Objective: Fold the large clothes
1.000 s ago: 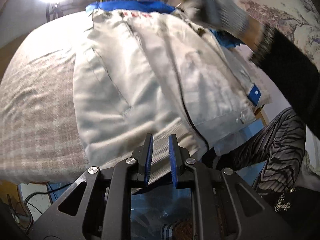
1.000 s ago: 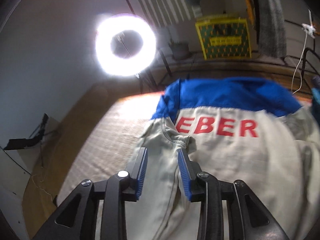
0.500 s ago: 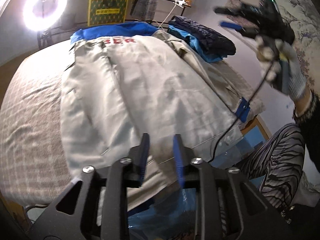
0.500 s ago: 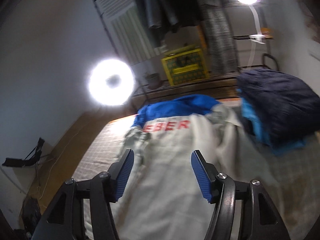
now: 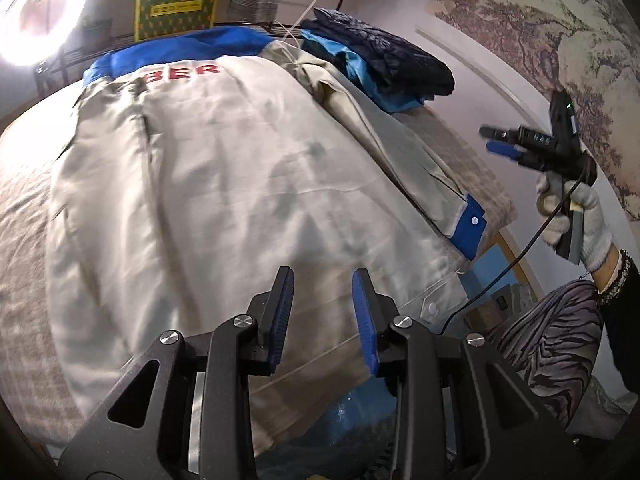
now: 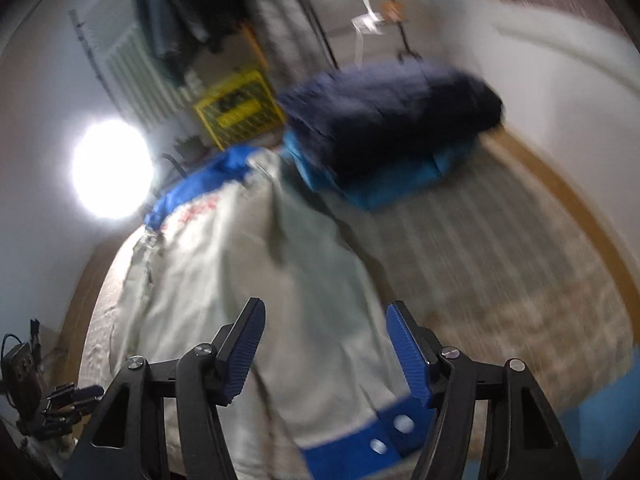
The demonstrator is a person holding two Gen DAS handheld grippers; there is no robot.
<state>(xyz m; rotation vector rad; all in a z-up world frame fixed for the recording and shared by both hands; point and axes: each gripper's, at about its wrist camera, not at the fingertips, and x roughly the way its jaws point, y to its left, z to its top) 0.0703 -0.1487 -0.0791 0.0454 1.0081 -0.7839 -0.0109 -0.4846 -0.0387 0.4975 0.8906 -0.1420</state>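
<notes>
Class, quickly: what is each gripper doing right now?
Left gripper: open, holding nothing, above the jacket.
Right gripper: open, holding nothing.

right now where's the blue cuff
In the left wrist view the blue cuff lies at the jacket's right edge, near the bed's corner.

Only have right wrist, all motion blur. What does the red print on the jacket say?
Observer: The left wrist view shows red letters reading "BER" on the jacket; anything before them is lost in a fold.
Operator: Left fingers holding cloth?
Observer: No. The left gripper is open over the jacket's near edge, with nothing between the fingers.
Operator: Where's my right gripper?
Observer: The right gripper is in the air off the side of the bed, held by a white-gloved hand, fingers apart and empty.
</notes>
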